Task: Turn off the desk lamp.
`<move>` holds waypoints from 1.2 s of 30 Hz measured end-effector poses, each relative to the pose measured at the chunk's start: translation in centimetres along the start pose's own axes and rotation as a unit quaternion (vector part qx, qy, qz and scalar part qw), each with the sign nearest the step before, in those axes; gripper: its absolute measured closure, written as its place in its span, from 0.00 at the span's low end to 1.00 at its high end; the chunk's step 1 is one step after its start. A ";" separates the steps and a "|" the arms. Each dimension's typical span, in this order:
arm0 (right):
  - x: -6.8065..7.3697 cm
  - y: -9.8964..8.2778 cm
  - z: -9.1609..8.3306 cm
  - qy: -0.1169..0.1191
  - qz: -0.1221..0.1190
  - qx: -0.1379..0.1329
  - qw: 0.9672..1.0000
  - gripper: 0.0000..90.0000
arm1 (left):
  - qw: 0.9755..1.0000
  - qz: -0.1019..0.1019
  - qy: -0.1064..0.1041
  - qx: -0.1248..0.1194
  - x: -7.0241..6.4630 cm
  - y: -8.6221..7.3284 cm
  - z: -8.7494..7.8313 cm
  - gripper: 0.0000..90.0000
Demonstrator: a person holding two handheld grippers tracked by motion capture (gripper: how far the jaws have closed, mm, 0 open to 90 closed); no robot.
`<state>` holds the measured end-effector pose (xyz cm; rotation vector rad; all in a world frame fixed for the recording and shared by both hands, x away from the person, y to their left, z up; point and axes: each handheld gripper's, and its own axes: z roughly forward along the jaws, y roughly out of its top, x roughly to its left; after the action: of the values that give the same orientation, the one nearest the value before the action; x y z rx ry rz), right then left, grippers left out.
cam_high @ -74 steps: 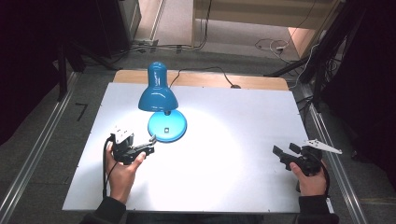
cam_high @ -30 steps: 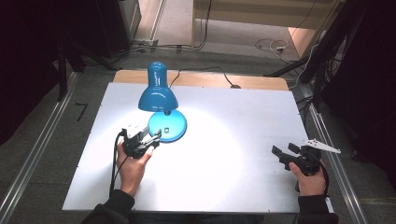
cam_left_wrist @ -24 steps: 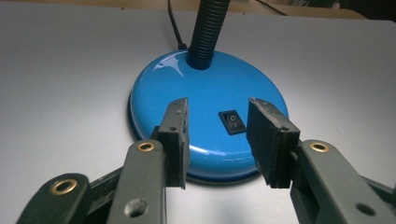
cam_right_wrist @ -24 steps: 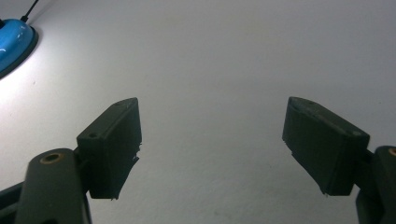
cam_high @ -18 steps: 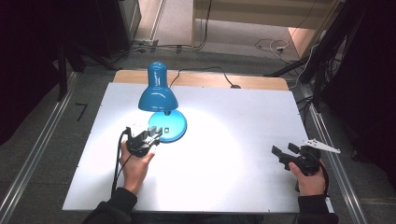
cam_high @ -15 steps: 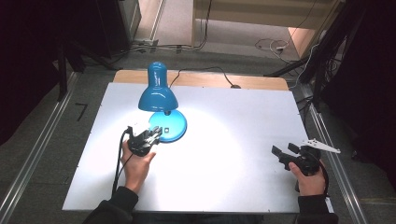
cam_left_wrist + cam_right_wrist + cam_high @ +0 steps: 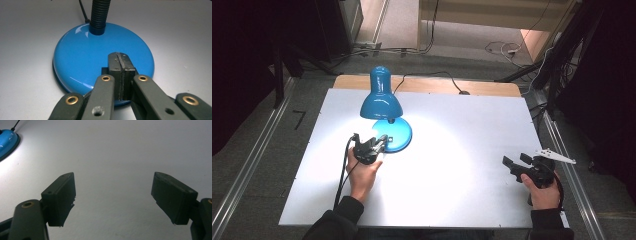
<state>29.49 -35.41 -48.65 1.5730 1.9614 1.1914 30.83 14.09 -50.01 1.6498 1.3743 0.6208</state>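
Forward across the white tabletop (image 7: 462, 150) since two and a half seconds ago, my left gripper (image 7: 371, 146) now sits at the near rim of the round glossy blue base (image 7: 398, 134) of the blue metal desk lamp (image 7: 381, 100), where earlier it lay short of it and farther left. Seen along the left gripper (image 7: 119, 65), its jaws are pressed flat together with nothing between them, the closed tip over the near edge of the base (image 7: 82, 55); whether the tip touches the enamel I cannot tell. A black ribbed gooseneck (image 7: 99, 15) rises from the base's far side. The lamp stands left of centre toward the back of the table, lit, throwing a bright pool onto the surface. My right gripper (image 7: 518, 165) has kept its place near the table's right front edge, well apart from the lamp. Seen along the right gripper (image 7: 113, 197), its jaws are spread wide over bare tabletop (image 7: 112, 150).
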 end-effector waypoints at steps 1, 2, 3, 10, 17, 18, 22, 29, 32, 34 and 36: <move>0.0 0.0 0.0 0.000 0.000 0.000 1.000 0.20 | 1.000 0.002 0.001 0.002 0.0 0.0 0.1 1.00; 0.0 0.0 0.0 0.000 -0.001 0.000 1.000 0.20 | 1.000 0.003 0.003 0.002 0.0 0.1 0.2 1.00; 0.0 0.0 0.0 0.000 -0.001 -0.001 1.000 0.20 | 1.000 0.004 0.003 0.000 -0.1 0.1 0.2 1.00; 0.0 0.0 0.0 0.000 0.000 -0.001 1.000 0.20 | 1.000 0.012 0.003 0.003 -0.6 0.4 0.9 1.00; -0.1 0.0 0.0 0.000 0.001 -0.001 1.000 0.20 | 1.000 0.011 0.010 0.007 -0.5 0.4 1.4 1.00; -0.1 0.0 0.0 0.000 0.001 -0.001 1.000 0.20 | 1.000 0.011 0.010 0.007 -0.5 0.4 1.4 1.00; -0.1 0.0 0.0 0.000 0.000 -0.001 1.000 0.20 | 1.000 0.014 0.012 0.009 -0.6 0.3 1.6 1.00; -0.1 0.0 -0.1 0.001 0.001 -0.002 1.000 0.20 | 1.000 0.012 0.007 0.011 -0.5 0.4 1.6 1.00; 0.0 0.0 -0.1 0.001 0.001 -0.002 1.000 0.20 | 1.000 0.014 0.008 0.010 -0.5 0.4 1.7 1.00; 0.0 0.0 0.0 0.001 -0.001 -0.002 1.000 0.21 | 1.000 0.016 0.009 0.010 -0.5 0.4 1.7 1.00; 0.0 0.0 0.0 0.001 -0.001 -0.002 1.000 0.21 | 1.000 0.017 0.010 0.009 -0.5 0.4 1.7 1.00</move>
<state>29.47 -35.44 -48.62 1.5684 1.9601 1.1951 32.30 13.09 -50.48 1.6881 1.3727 0.6485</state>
